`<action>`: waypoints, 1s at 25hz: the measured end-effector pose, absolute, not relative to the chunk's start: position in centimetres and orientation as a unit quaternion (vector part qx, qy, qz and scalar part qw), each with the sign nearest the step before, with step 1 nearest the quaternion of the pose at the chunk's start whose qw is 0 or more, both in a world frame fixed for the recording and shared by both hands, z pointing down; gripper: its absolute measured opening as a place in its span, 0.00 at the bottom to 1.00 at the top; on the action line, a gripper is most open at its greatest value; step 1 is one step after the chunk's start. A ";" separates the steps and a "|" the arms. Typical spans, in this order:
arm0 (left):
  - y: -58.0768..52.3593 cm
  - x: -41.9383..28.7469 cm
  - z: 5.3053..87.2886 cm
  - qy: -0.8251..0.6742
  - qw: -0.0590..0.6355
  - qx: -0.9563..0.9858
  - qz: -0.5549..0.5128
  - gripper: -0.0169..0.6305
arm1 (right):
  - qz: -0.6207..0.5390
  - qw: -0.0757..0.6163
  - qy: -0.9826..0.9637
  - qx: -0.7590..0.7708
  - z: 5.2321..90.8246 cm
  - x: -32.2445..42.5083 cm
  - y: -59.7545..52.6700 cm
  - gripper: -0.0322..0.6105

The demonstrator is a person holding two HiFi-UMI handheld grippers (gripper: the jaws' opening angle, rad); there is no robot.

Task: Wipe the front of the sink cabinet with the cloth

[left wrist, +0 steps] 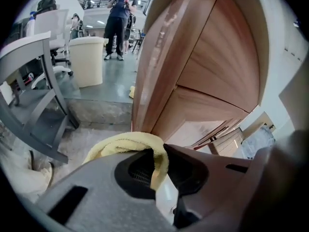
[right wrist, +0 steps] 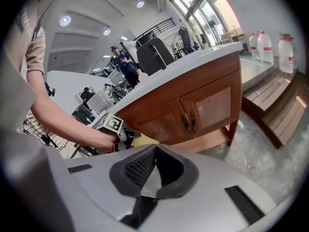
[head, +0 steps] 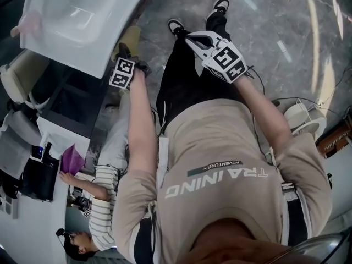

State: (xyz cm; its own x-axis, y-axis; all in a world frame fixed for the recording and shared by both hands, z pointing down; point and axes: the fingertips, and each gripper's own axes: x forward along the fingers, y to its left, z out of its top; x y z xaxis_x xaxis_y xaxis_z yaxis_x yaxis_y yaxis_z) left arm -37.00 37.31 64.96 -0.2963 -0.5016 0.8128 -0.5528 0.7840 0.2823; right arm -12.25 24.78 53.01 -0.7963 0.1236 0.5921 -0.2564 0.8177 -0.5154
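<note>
The sink cabinet (right wrist: 193, 112) is reddish wood with two doors under a white countertop (head: 82, 21). In the left gripper view its wooden front (left wrist: 207, 81) fills the upper right, very close. My left gripper (left wrist: 157, 153) is shut on a yellow cloth (left wrist: 125, 141) that folds over one jaw. In the head view the cloth (head: 130, 37) sits at the counter's edge, just beyond my left gripper (head: 127, 51). My right gripper (right wrist: 155, 151) is shut with nothing in it and hangs back over the person's legs (head: 192, 36), away from the cabinet. It sees the left gripper (right wrist: 113, 127) at the cabinet's side.
A grey desk (left wrist: 29, 81) and a cream bin (left wrist: 87, 59) stand left of the cabinet, with a person (left wrist: 118, 18) standing behind. A seated person in a striped shirt (head: 104, 202) is nearby. Water bottles (right wrist: 265, 45) and a wooden bench (right wrist: 280, 105) lie right of the cabinet.
</note>
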 end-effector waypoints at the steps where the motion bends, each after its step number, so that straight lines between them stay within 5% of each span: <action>1: 36.9 -36.9 65.0 -0.804 0.496 0.327 0.026 0.09 | 0.302 0.315 -0.899 0.040 53.2 -12.1 24.5 0.07; 25: 23.8 -32.4 66.5 -0.815 0.494 0.301 -0.008 0.09 | 0.368 0.308 -0.875 0.068 59.6 -3.9 15.2 0.07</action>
